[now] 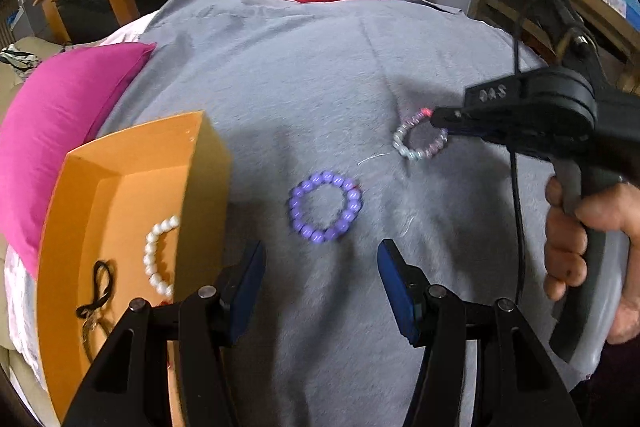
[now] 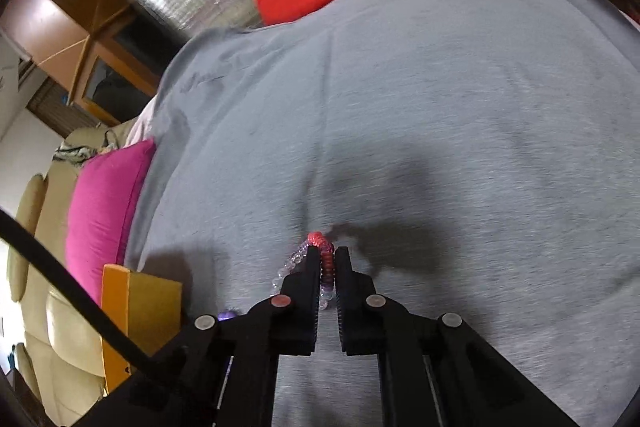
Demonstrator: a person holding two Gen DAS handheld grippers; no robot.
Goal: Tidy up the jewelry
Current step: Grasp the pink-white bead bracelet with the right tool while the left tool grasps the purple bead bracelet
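1. My right gripper (image 2: 328, 263) has its jaws clenched on the clear bracelet (image 1: 418, 141), pinching the run of red beads at the far side of the loop; the rest of the loop lies on the grey cloth (image 1: 300, 75).
2. My left gripper (image 1: 320, 291) stands released with nothing between its blue pads (image 1: 394, 267); it hangs just short of the purple bracelet (image 1: 325, 206).
3. Taking the orange box (image 1: 120, 195) as my mark: the purple bracelet lies on the cloth just to its right, and the clear bracelet lies further right again, beyond the purple one.
4. Inside the box I see a white bead bracelet (image 1: 158, 255) and a dark cord (image 1: 98, 291) already laid down.
5. I judge the clear bracelet light and limp: strung beads that will sag and swing from one pinch point. The beads look smooth, so they may slip or roll between the jaws.
6. I would take the purple bracelet across one side of its ring, over a single bead or two, not through the hole.
7. I would carry slowly and low toward the box so the loop does not swing free.
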